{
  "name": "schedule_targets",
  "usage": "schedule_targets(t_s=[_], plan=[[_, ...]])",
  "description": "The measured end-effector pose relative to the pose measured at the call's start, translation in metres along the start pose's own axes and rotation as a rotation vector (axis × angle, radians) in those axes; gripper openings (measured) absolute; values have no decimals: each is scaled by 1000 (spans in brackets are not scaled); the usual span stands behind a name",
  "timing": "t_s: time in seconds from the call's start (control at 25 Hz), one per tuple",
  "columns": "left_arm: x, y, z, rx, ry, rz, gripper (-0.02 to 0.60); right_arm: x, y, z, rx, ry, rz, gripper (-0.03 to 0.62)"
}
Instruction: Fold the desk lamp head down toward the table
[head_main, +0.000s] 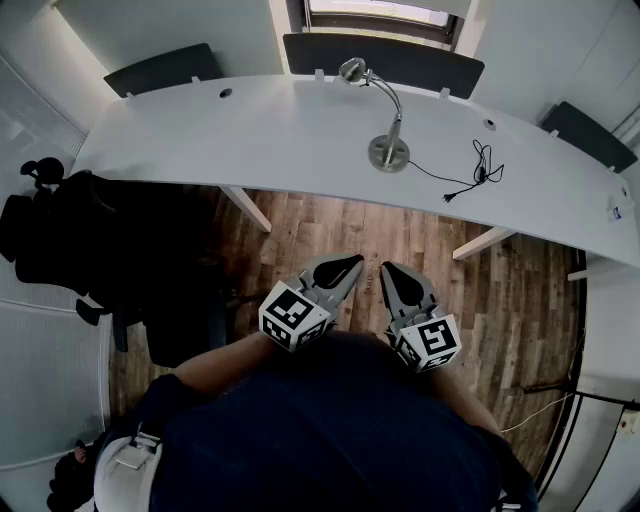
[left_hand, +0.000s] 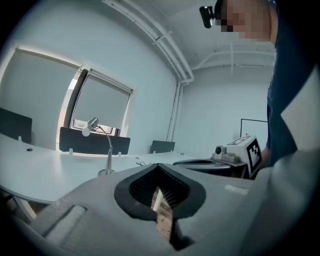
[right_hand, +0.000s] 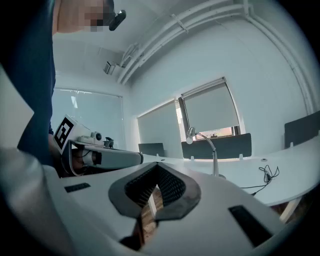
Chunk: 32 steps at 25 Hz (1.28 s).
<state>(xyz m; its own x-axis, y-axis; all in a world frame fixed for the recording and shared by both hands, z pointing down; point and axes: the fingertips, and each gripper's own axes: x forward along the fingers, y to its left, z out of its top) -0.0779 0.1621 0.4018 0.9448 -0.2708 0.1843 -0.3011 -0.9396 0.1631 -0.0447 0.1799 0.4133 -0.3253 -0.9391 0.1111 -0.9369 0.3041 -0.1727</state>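
**Silver lamp not yet folded; both claws shut and well short of it**

Silver and slim, the desk lamp (head_main: 389, 152) stands on its round base near the middle of the white table (head_main: 250, 140). Its curved neck rises and arches away toward the window, with the lamp head (head_main: 351, 69) held high at the far end, well above the tabletop. A black cable (head_main: 480, 165) lies loose on the table to the right of the base.

The left gripper (head_main: 345, 268) and right gripper (head_main: 392, 272) hang side by side close to the person's body, over the wooden floor (head_main: 330, 225) and well apart from the table edge. Each gripper view shows the jaws closed together with nothing between them.

By my reading, nothing of the task is done. The approach, the hold on the head or neck, and the bending down all remain.
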Motion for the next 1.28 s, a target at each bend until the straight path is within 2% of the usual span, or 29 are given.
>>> schedule_targets(t_s=[0.48,1.0,1.28], plan=[[11,-1,2,6,-5,34,6,0,-12,-2,-18,5,34,9],[38,-7,-7,-24,-21,171,6,-12,-50,-10,-32,12,120,11],[49,7,-6,-23,-34,181,6,6,-67,-16,-40,25,126,11]])
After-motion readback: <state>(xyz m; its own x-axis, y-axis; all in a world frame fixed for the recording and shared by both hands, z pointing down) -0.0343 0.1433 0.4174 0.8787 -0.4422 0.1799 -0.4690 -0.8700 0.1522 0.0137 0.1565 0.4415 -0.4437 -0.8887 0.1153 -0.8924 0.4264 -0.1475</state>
